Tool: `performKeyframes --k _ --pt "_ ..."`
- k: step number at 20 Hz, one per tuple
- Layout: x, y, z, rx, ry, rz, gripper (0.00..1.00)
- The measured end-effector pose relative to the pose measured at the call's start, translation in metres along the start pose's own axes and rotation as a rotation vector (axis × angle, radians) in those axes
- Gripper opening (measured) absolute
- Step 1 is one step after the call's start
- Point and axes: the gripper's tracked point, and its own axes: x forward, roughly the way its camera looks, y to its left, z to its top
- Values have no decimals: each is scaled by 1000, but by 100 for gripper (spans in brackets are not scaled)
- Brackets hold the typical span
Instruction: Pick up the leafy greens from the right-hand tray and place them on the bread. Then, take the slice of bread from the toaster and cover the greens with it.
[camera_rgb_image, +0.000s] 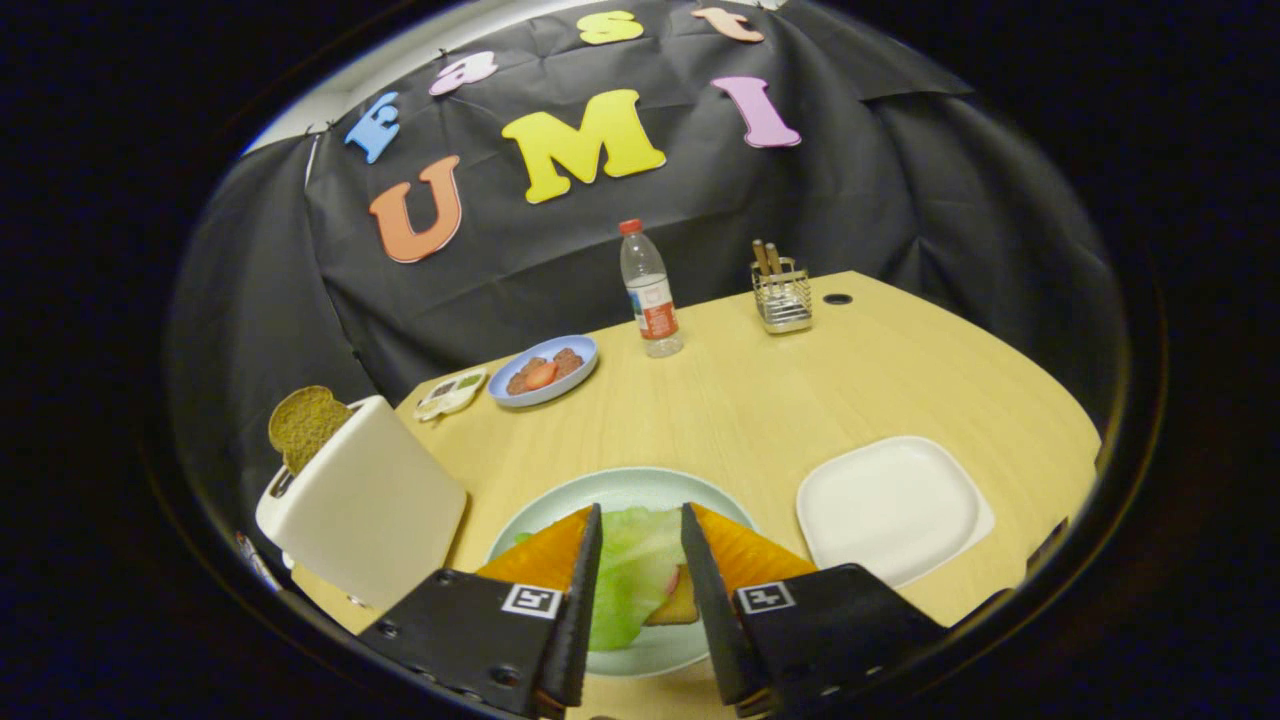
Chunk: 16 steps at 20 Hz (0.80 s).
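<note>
The tongs (640, 520) stand apart at the lower centre of the frame, their 2 fingers spread over a round pale green plate (610, 487) with nothing pressed between them. In the gap between the fingers lie the light green leafy greens (632, 575), spread across that plate and covering most of a yellowish slice of bread (678, 608), of which a corner shows beside the right finger; whether the fingertips touch the leaves cannot be told. A small pink bit sits on the leaves near the right finger. To the right of the plate, lower right of the frame, is a square white tray (890, 510) with rounded corners, apart from the plate. At the lower left stands a cream-white toaster (365, 500), just beside the plate, with 1 brown slice of bread (303, 425) sticking up out of its slot. Beyond the fingers, towards the middle of the frame, a round blue plate (545, 370) carries brown pieces and a red slice, and a small white dish (450, 392) lies to its left. A clear plastic bottle (650, 290) with a red cap stands upright right of the blue plate, and a wire holder (782, 295) with wooden sticks stands further right. All rest on a light wooden table (760, 400).
</note>
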Motion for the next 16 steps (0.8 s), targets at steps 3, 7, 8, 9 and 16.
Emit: performKeyframes --k 3,7,8,9,16 --pt "-8 -7 11 -40 -55 -29 72" --pt "-30 -8 32 -103 -165 -70 94" --pt "-37 -7 39 -122 -198 -82 95" --pt "-44 -4 45 -141 -231 -92 95" --pt "-96 54 59 -204 -357 -46 96"
